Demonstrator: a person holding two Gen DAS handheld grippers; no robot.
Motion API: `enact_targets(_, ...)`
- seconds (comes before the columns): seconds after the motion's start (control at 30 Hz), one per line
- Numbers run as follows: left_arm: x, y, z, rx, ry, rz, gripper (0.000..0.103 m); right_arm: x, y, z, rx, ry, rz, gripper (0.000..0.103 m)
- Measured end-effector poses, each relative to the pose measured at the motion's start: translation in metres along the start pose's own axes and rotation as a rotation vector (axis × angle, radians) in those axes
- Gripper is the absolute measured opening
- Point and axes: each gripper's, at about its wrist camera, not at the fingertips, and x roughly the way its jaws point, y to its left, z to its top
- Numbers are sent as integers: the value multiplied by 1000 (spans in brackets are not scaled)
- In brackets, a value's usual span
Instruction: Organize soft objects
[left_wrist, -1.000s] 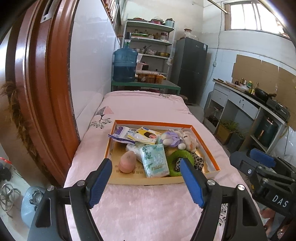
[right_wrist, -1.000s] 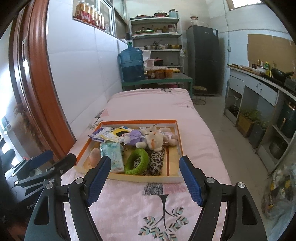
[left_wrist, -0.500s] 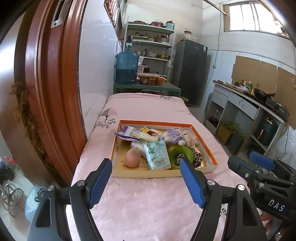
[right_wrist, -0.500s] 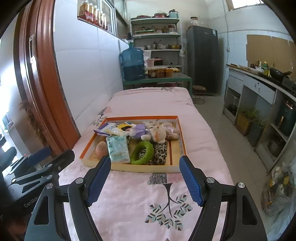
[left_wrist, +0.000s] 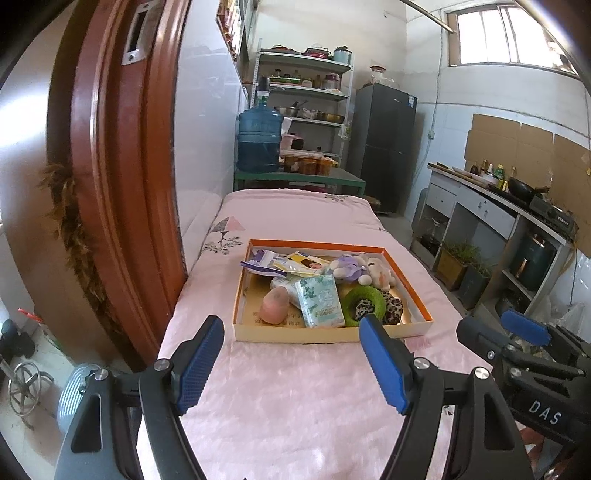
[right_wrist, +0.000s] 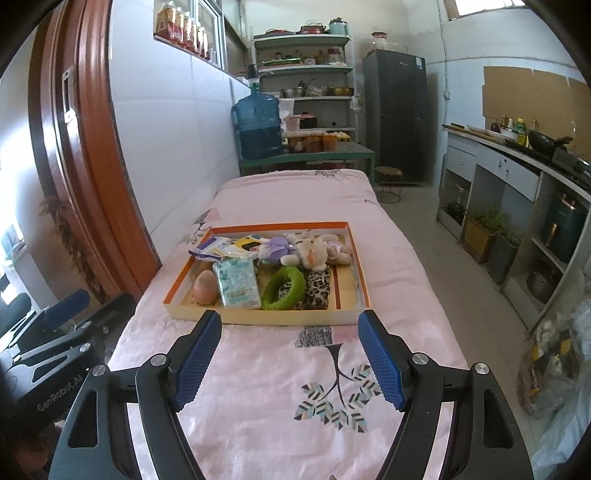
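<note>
An orange-rimmed cardboard tray (left_wrist: 417, 295) (right_wrist: 364, 284) lies on a pink bedspread (left_wrist: 280, 398) (right_wrist: 266, 380). Inside it are a pink sponge egg (left_wrist: 274, 305) (right_wrist: 205, 287), a tissue pack (left_wrist: 319, 302) (right_wrist: 237, 283), a green fuzzy ring (left_wrist: 364, 300) (right_wrist: 283, 288), leopard-print cloth (right_wrist: 318, 290), a purple plush (left_wrist: 346, 266) (right_wrist: 276, 249), a cream plush (left_wrist: 378, 271) (right_wrist: 314, 253) and flat packets (left_wrist: 280, 263) (right_wrist: 225, 246). My left gripper (left_wrist: 291, 363) and right gripper (right_wrist: 290, 362) both stand open, short of the tray's near edge, holding nothing.
A brown wooden door frame (left_wrist: 110, 177) rises at the left. A blue water jug (left_wrist: 259, 142) sits on a green table past the bed. Shelves (right_wrist: 304, 70), a dark fridge (right_wrist: 397, 114) and a counter (right_wrist: 517, 162) line the back and right.
Both grippers have pulled back from the tray, which now sits farther away and smaller in each view. The tray's contents have not moved.
</note>
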Motion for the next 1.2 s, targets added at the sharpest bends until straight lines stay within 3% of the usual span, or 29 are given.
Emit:
enact_targets(0.47, -32, 3, -8, -5, -21, 36, 75, -26, 7, -4, -5, -28, -24, 77)
enact_targets(0.87, -53, 2, -10, -11, -35, 4, 75, -40, 12, -10, -42, -30, -45, 77)
enact_targets(1.2, -83, -5, -9, -6, -92, 62, 75, -68, 20, -14, -29, -60, -37, 77)
